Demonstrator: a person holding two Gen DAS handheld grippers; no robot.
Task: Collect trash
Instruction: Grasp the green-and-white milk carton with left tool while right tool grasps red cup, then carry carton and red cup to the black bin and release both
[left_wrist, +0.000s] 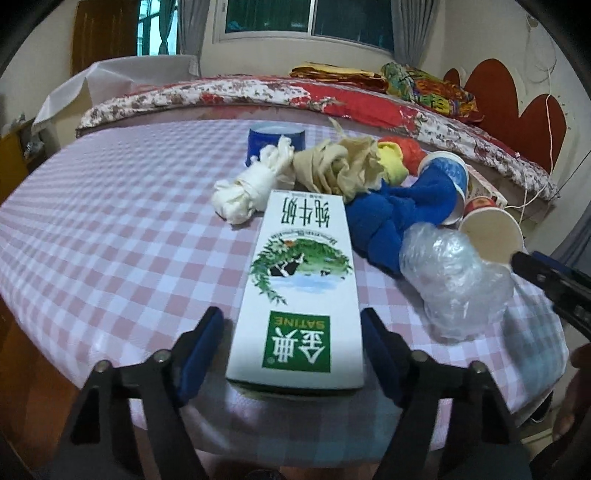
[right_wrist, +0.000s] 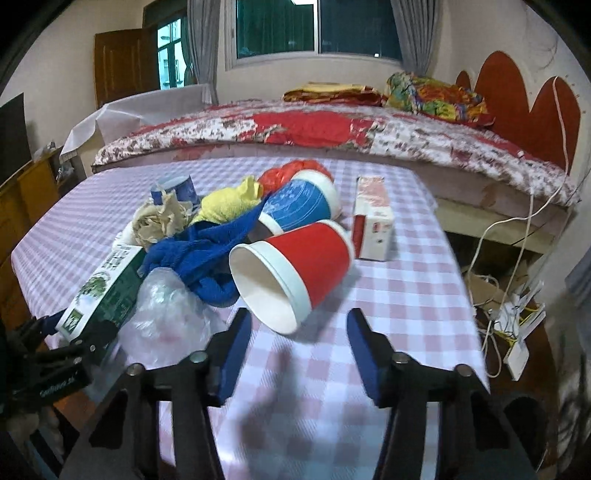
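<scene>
The surface (left_wrist: 110, 229) is pink-white checked; the carton (left_wrist: 299, 295) white and green; one cup (right_wrist: 310, 266) red; the towel (left_wrist: 391, 221) blue.

— what lies beyond the pink-and-white checked tablecloth (right_wrist: 388, 295)?

— a bed with a red floral quilt (right_wrist: 332, 129), just behind it. folded bright bedding (right_wrist: 432, 92) sits on the quilt's right end, below the grey-curtained window (right_wrist: 317, 29).

— and to the right of the bed?

— white cables and a white power strip (right_wrist: 517, 350) on the floor.

Red cup (right_wrist: 295, 269) before gaping right gripper (right_wrist: 299, 350), seemingly untouched.
</scene>
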